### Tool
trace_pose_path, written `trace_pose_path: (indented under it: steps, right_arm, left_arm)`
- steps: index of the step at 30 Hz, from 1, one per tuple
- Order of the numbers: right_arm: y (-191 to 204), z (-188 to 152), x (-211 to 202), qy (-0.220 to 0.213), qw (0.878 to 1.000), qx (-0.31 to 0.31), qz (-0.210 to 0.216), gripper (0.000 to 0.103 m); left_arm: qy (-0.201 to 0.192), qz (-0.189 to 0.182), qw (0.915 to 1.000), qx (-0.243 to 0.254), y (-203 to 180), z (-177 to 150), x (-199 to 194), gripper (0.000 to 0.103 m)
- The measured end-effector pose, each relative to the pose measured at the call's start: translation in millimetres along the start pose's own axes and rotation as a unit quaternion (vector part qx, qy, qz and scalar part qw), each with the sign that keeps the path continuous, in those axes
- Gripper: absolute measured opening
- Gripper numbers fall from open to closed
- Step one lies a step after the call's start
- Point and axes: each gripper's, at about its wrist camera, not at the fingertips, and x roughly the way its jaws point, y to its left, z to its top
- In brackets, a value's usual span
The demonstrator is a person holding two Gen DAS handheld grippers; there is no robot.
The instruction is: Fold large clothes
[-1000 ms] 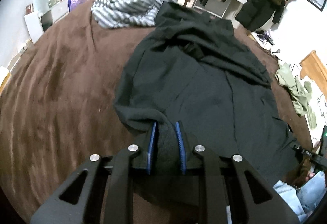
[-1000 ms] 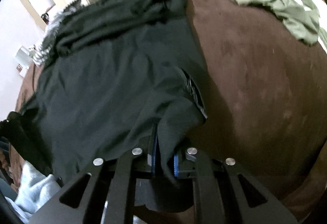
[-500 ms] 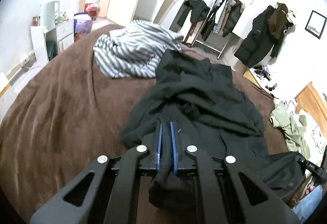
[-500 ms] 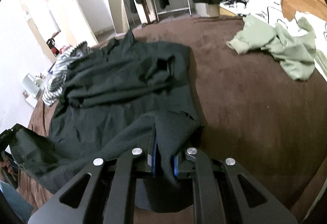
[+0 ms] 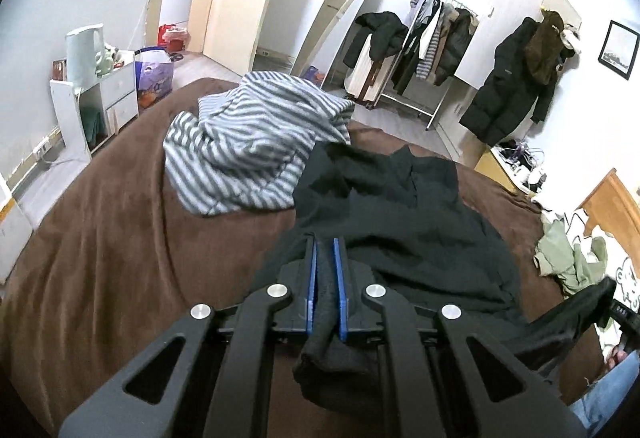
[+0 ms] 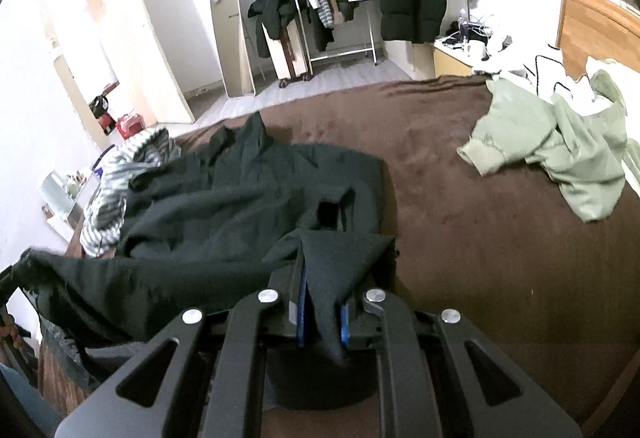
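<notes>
Bed under a brown cover. Black garment spread across the middle, near edge lifted off it. Striped garment heaped at the far side, touching the black one. Green garment crumpled well apart, by the wooden headboard.

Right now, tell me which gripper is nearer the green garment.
Right. The right gripper, clamped on the black garment, has the green garment ahead to its right; the left gripper sits farther, across the black garment.
</notes>
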Motion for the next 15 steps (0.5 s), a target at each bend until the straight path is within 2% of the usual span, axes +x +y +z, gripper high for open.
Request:
trace_pose_path:
  steps: [8, 15]
  right_arm:
    - [6, 78, 42, -0.007, 1.000, 0.019, -0.004, 0.012]
    - [9, 141, 112, 0.000, 1.000, -0.002, -0.020, 0.012]
  left_arm:
    - [0.000, 0.006, 0.9996, 0.028, -26, 76, 59, 0.011]
    - [0.005, 0.005, 0.9982, 0.060, -46, 141, 136, 0.011]
